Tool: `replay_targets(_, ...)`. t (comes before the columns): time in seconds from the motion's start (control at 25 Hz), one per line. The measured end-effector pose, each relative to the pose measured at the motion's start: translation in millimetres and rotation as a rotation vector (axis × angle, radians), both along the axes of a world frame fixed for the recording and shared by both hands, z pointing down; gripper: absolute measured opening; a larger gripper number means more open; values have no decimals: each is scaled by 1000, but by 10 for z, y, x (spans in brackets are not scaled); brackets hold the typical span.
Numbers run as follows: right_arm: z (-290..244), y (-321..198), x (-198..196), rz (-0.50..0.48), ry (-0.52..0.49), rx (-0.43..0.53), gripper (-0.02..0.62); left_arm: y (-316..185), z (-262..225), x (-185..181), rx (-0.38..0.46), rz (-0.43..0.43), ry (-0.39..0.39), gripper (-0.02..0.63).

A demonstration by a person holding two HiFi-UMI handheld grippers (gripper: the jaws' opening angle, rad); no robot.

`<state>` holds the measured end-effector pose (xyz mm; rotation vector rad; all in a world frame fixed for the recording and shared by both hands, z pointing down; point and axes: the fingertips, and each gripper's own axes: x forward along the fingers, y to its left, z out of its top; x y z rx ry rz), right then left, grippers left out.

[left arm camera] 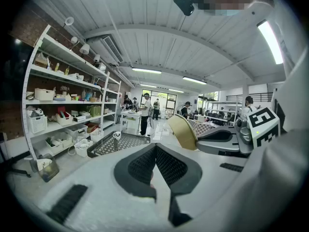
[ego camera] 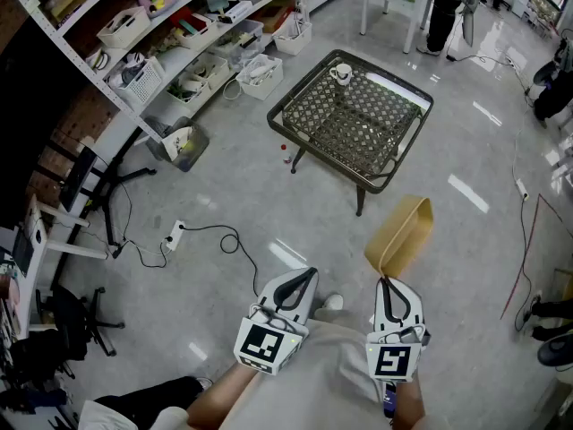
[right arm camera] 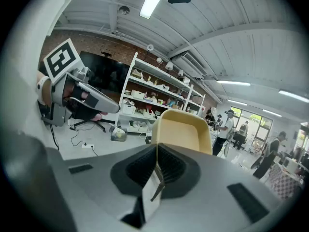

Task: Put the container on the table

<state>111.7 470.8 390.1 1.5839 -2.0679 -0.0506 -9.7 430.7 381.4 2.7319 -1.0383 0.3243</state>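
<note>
A tan, tray-like container [ego camera: 400,234] hangs in the air, pinched by its near rim in my right gripper [ego camera: 386,280], which is shut on it. In the right gripper view the container [right arm camera: 182,131] stands up from between the jaws. My left gripper [ego camera: 309,276] is shut and holds nothing; its jaws meet in the left gripper view [left arm camera: 155,149]. The low table [ego camera: 306,90], with a dark woven mesh top, stands ahead on the grey floor, with a white mug [ego camera: 341,74] on its far left corner. Both grippers are held well short of the table.
White shelving [ego camera: 170,27] full of bins and baskets runs along the left. A grey bin [ego camera: 179,144] and a power strip with cable [ego camera: 175,234] lie on the floor left of the table. A person [ego camera: 443,7] stands by a white table at the back. A red cable [ego camera: 528,240] trails at the right.
</note>
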Motion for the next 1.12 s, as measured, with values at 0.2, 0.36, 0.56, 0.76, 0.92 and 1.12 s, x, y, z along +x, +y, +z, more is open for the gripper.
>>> replay_targets(0.2, 1, 71, 17, -2, -10, -4, 25, 77, 13, 3, -9, -12, -1, 23)
replay_targets(0.36, 7, 31, 57, -6, -27, 4, 25, 70, 17, 31, -9, -20, -10, 23)
replay_targets(0.56, 14, -23, 166, -8, -45, 15, 25, 50, 18, 38, -19, -49, -22, 23)
replay_targets(0.76, 87, -222, 156, -46, -43, 12, 25, -74, 141, 41, -46, -72, -30, 23)
replay_targets(0.92, 127, -519, 83, -67, -43, -13, 25, -376, 137, 7, -53, -80, -23, 23)
replay_targets(1.12, 151, -1122, -58, -72, -28, -27, 25, -1013, 178, -143, -69, -88, 0, 23)
